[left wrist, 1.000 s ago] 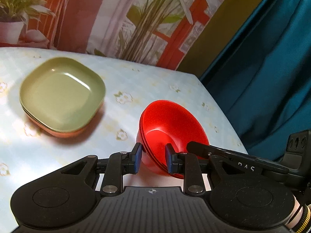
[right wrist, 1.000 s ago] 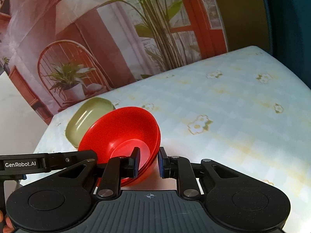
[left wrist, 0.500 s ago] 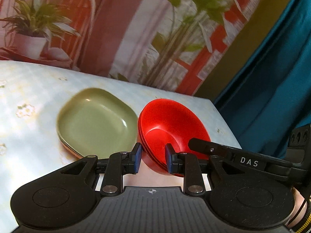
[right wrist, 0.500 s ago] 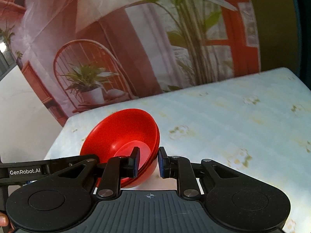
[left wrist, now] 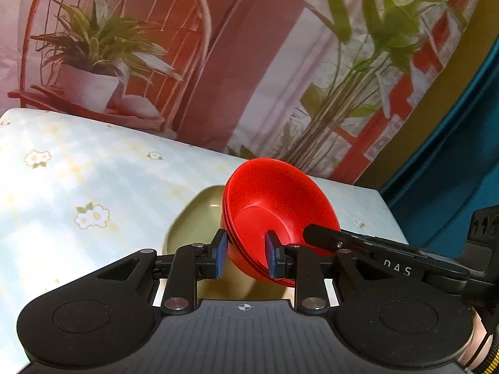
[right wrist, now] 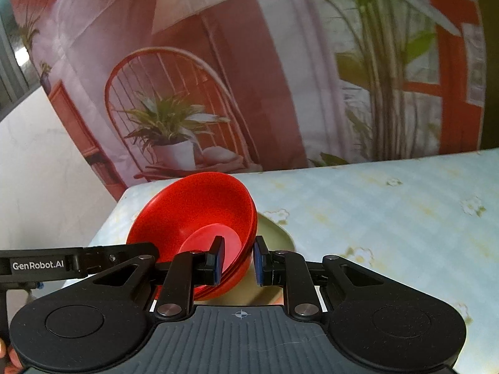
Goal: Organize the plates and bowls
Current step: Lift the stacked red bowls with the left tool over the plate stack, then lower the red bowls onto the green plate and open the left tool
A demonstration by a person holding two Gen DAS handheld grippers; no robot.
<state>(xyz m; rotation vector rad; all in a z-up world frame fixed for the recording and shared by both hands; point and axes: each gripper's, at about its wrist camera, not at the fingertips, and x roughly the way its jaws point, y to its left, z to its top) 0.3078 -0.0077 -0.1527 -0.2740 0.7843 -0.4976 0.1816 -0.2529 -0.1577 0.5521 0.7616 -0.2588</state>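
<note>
A stack of red bowls (left wrist: pixel 277 199) hangs tilted in the air, held from two sides. My left gripper (left wrist: pixel 245 257) is shut on its near wall, one pad outside and one inside. My right gripper (right wrist: pixel 238 260) is shut on the opposite wall of the same red bowls (right wrist: pixel 199 215). Directly beneath the bowls lies a stack of green plates (left wrist: pixel 199 215) on the table; a slice of these green plates (right wrist: pixel 274 233) peeks out in the right wrist view. Each gripper's black finger reaches into the other's view at the bowl rim.
The table wears a pale blue flowered cloth (left wrist: pixel 78 171), (right wrist: pixel 389 218). A printed backdrop of a chair and plants (left wrist: pixel 187 62) hangs right behind its far edge. A teal curtain (left wrist: pixel 452 155) is on the right, a white wall (right wrist: pixel 37 155) beyond the left end.
Both grippers have carried the red bowls sideways across the table toward the green plates. The plates, formerly off to the side, now lie right under the bowls. Both grips are unchanged.
</note>
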